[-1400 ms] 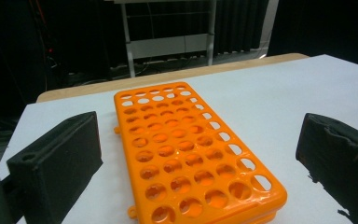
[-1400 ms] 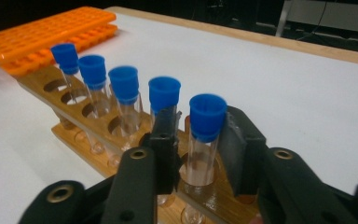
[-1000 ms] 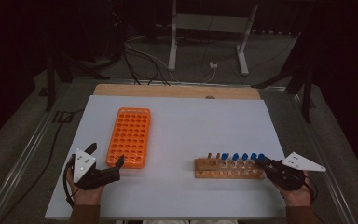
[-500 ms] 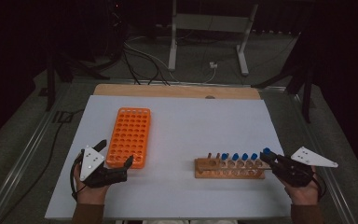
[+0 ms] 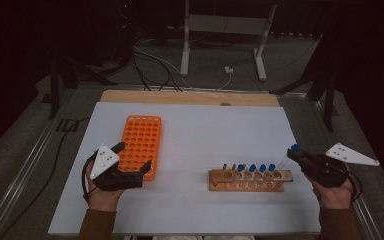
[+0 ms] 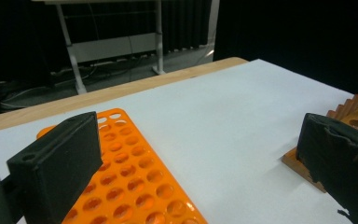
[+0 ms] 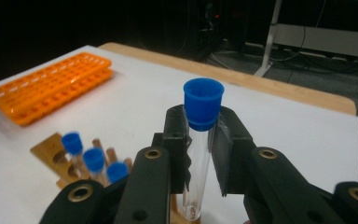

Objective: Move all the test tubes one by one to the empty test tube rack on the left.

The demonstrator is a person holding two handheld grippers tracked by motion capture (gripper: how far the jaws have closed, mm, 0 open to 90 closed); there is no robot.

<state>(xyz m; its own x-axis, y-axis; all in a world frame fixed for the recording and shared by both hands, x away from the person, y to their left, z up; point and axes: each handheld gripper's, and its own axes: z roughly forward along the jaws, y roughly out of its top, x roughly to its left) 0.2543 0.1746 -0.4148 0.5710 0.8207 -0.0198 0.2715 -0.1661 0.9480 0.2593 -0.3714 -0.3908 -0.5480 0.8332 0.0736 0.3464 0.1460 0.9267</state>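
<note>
On the white table top [image 5: 190, 135] in the high view, the orange tube rack [image 5: 140, 145] lies at left with the left gripper [image 5: 132, 172] at its near end, jaws spread, nothing between them. The wooden rack [image 5: 247, 180] with blue-capped tubes sits at right; the right gripper [image 5: 295, 152] holds a blue-capped test tube [image 5: 293, 150] just past that rack's right end, lifted clear. Left gripper view: wide-open jaws frame empty orange holes [image 6: 135, 186], wooden rack edge [image 6: 349, 116] beyond. Right gripper view: pads clamp the clear test tube [image 7: 199, 149] just under its cap, upright, above the racked tubes [image 7: 93, 161]. Risks: glass could slip through the narrow pad contact; a tilt would miss or jam in an orange hole; the unheld orange rack could slide.
</note>
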